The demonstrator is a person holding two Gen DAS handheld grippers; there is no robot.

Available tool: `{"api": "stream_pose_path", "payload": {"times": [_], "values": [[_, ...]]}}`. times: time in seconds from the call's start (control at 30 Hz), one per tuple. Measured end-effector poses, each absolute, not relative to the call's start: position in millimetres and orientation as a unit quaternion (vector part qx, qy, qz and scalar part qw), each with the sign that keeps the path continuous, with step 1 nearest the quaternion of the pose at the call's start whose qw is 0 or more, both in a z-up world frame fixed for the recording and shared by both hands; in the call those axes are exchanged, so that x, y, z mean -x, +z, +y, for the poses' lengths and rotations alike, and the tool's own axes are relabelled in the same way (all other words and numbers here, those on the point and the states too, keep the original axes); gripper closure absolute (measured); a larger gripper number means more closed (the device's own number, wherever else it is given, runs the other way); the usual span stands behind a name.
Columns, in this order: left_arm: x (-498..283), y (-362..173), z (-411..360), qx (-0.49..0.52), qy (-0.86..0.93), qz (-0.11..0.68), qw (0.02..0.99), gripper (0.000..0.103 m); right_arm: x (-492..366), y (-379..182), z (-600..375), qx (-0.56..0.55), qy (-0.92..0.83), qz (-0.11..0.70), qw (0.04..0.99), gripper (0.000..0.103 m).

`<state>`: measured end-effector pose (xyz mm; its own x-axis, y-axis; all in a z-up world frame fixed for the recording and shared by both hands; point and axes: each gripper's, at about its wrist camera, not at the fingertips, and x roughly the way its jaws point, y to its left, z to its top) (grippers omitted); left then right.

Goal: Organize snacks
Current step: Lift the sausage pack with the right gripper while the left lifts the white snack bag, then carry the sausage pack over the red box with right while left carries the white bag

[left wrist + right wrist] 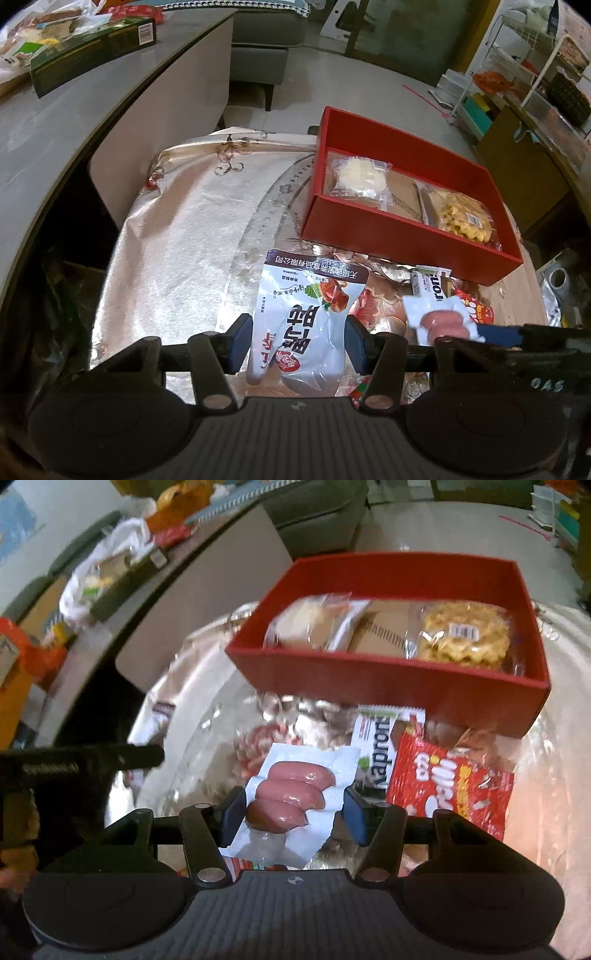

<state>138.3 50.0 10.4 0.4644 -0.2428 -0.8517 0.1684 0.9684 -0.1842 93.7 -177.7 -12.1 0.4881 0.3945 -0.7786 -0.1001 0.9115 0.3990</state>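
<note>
Two views. From the left wrist, a red box (408, 225) sits at two o'clock on a silvery cloth (177, 236), with a pale biscuit pack (360, 177) in its far-left part and a yellow waffle pack (461, 216) to the right. At ten o'clock a grey counter (55, 129) carries a dark green carton (92, 55). The left gripper (297, 345) has a white pouch (299, 325) with Chinese print between its blue pads (240, 343); the pouch looks lifted and the pads seem to touch its edges, but I cannot tell for sure that they are clamped on it. At three o'clock the right gripper's dark body (517, 339) crosses the view with a sausage pack (441, 323) at its tip.

From the right wrist, blurred, the red box (388, 679) lies at twelve o'clock. Just below it a white and green wrapper (376, 753) and a red snack bag (450, 790) lie at one to two o'clock, overlapping, close against the box's near wall. The right gripper (293, 814) has its jaws on either side of the sausage pack (291, 805): three pink sausages in clear plastic on white backing, tilted. Whether the pads pinch it I cannot tell. The left gripper's black body (74, 764) shows at nine o'clock.
</note>
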Motion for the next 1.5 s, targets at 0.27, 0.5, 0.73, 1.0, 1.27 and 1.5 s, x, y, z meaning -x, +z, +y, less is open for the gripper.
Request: {"api": "stream_pose_path", "payload": {"times": [0.27,0.5,0.73,1.0,1.27,1.5], "values": [[-138.9,14.2,39.2,0.029,-0.115,0.493,0.862,0.057,-96.0,3.9,-190.5,-0.168,0.149,0.454,0.862,0.04],[-140.9,22.4,17.7,0.01,-0.116,0.471,0.874,0.057,-96.5,22.4,-208.0,-0.182,0.146,0.425,0.875,0.04],[-142.3,31.5,-5.0,-0.009,-0.122,0.446,0.887,0.057,-98.5,33.8,-227.7,-0.197,0.138,0.401,0.884,0.04],[-145.8,37.1,-26.4,-0.031,-0.126,0.426,0.895,0.057,-103.8,39.9,-235.3,-0.2,0.136,0.387,0.89,0.04],[-151.9,43.7,-38.9,-0.033,-0.127,0.41,0.903,0.057,-111.9,47.6,-245.1,-0.212,0.134,0.371,0.894,0.04],[-159.8,45.4,-51.0,-0.04,-0.128,0.403,0.905,0.057,-118.7,49.7,-253.3,-0.217,0.13,0.364,0.896,0.04]]}}
